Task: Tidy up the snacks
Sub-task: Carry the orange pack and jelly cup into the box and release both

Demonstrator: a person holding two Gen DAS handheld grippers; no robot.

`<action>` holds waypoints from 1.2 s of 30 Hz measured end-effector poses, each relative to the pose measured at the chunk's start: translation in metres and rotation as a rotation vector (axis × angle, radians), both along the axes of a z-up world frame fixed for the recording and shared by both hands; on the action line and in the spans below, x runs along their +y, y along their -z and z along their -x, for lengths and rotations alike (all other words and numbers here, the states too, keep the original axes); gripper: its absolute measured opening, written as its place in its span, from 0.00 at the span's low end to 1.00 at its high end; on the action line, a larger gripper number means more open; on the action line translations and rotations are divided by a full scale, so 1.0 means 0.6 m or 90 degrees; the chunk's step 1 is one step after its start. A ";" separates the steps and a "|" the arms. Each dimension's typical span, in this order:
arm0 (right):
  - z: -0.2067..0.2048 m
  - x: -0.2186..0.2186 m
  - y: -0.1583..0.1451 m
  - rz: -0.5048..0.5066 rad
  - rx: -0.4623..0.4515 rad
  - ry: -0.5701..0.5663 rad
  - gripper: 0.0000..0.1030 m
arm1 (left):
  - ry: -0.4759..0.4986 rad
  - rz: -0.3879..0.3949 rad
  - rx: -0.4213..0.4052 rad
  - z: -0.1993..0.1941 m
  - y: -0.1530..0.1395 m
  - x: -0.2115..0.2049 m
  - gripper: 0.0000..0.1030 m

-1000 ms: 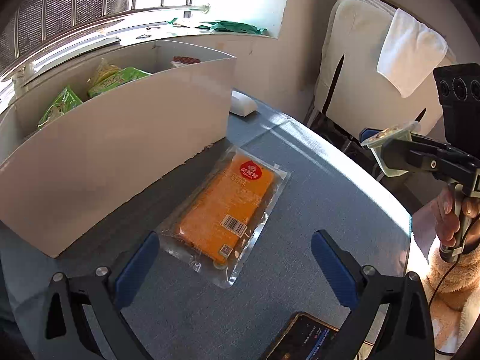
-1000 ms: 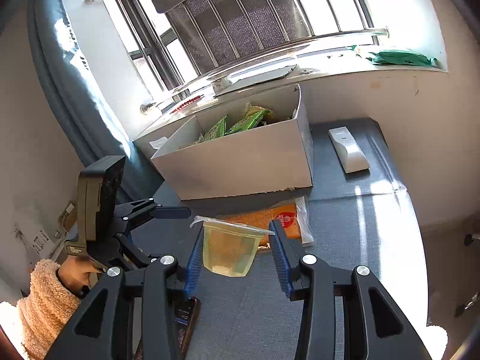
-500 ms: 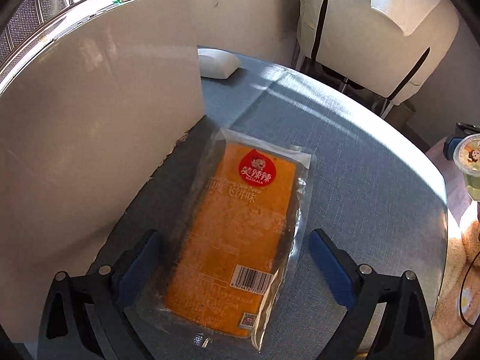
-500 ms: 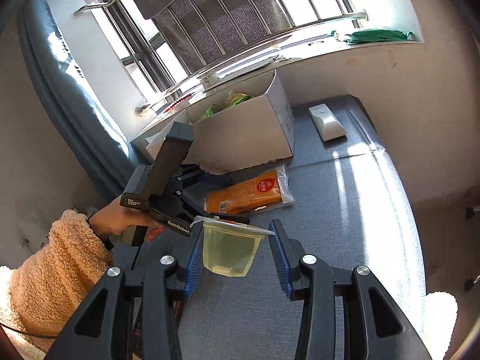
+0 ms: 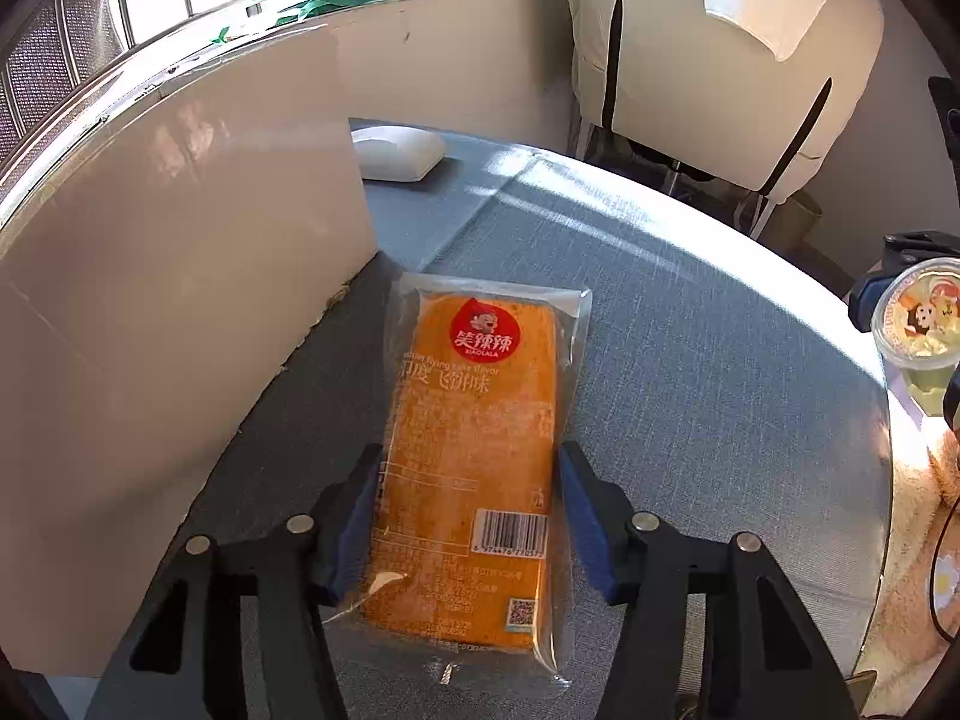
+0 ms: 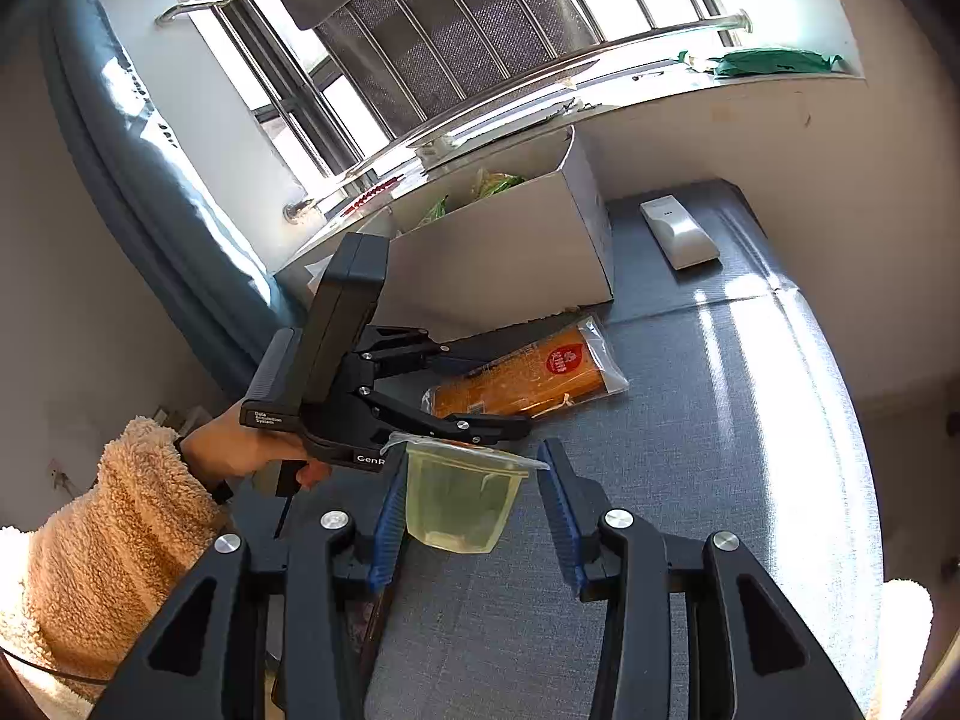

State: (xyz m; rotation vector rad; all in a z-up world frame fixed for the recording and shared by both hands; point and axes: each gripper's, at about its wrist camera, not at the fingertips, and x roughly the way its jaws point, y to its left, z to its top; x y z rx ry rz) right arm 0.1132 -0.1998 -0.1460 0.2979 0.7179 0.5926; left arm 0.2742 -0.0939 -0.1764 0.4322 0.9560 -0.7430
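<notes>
The left claw (image 5: 468,510) now straddles the orange snack packet (image 5: 474,462) that lies flat on the tabletop (image 5: 690,372); a second ago the claw hung back from the packet with its jaws at full spread, and they have just been closing, so that the blue pads (image 5: 360,516) sit against the wrapper's two long edges. Whether the pads already press firmly cannot be told, but the packet is between them and not yet lifted. The right claw (image 6: 471,510), nearer the person's fleece sleeve (image 6: 102,528), is clamped on a clear jelly cup (image 6: 459,501), carried above the tabletop. Just beyond the packet stands the white cardboard box (image 6: 498,264), with green snack bags (image 6: 492,183) showing over its rim. Judged from this layout, the pick-up of the packet is in hand, and both items are probably meant for the box. A white remote-like device (image 6: 678,231) lies farther back, near the wall.
</notes>
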 end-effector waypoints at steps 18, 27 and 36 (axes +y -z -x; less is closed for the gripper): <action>-0.021 0.012 -0.028 0.011 -0.032 -0.005 0.44 | -0.212 0.190 -0.083 0.104 -0.115 0.111 0.55; -0.141 0.077 -0.137 0.050 -0.112 -0.026 0.44 | -0.409 0.371 -0.124 0.082 -0.228 0.259 0.55; -0.379 0.147 -0.166 0.120 -0.071 0.011 0.44 | -0.519 0.341 -0.087 -0.126 -0.239 0.301 0.55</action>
